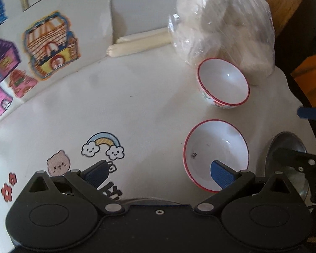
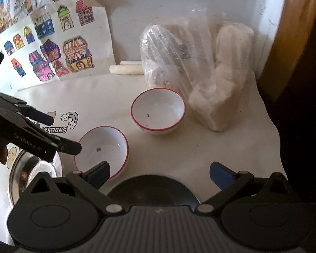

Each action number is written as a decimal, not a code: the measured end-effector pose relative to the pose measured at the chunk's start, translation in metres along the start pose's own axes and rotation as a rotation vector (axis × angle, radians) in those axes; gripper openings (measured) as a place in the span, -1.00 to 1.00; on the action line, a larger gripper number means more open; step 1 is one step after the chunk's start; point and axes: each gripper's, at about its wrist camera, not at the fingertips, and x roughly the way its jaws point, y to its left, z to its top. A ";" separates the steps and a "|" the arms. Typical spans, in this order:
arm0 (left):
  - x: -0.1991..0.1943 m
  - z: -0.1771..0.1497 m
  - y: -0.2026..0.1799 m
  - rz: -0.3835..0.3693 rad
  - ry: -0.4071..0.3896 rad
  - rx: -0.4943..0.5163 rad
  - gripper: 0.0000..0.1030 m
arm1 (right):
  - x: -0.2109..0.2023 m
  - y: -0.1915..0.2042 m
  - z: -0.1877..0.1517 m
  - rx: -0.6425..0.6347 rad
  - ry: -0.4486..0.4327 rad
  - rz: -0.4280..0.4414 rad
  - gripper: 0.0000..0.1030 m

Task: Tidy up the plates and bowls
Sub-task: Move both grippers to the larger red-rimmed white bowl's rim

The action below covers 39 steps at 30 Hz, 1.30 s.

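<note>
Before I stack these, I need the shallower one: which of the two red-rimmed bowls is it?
The near bowl, beside the steel plate. It is wide and shallow; the far bowl, by the plastic bag, has taller sides.

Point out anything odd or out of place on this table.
Small dark specks sit inside both red-rimmed bowls: the near bowl and the far bowl. I cannot tell if they are dirt or marks. Nothing is spilled or tipped.
</note>
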 end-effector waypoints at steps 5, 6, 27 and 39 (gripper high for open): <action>0.009 0.004 0.001 -0.012 0.049 0.002 0.99 | 0.014 0.008 0.006 -0.050 0.019 -0.006 0.99; 0.010 0.005 0.003 -0.012 0.055 -0.008 0.99 | 0.016 0.009 0.007 -0.056 0.021 -0.003 0.99; 0.019 0.005 0.003 -0.013 0.081 -0.101 0.43 | 0.047 0.025 0.021 -0.128 0.064 0.035 0.56; 0.027 0.003 0.001 -0.126 0.113 -0.237 -0.29 | 0.055 0.029 0.017 -0.092 0.091 0.079 0.07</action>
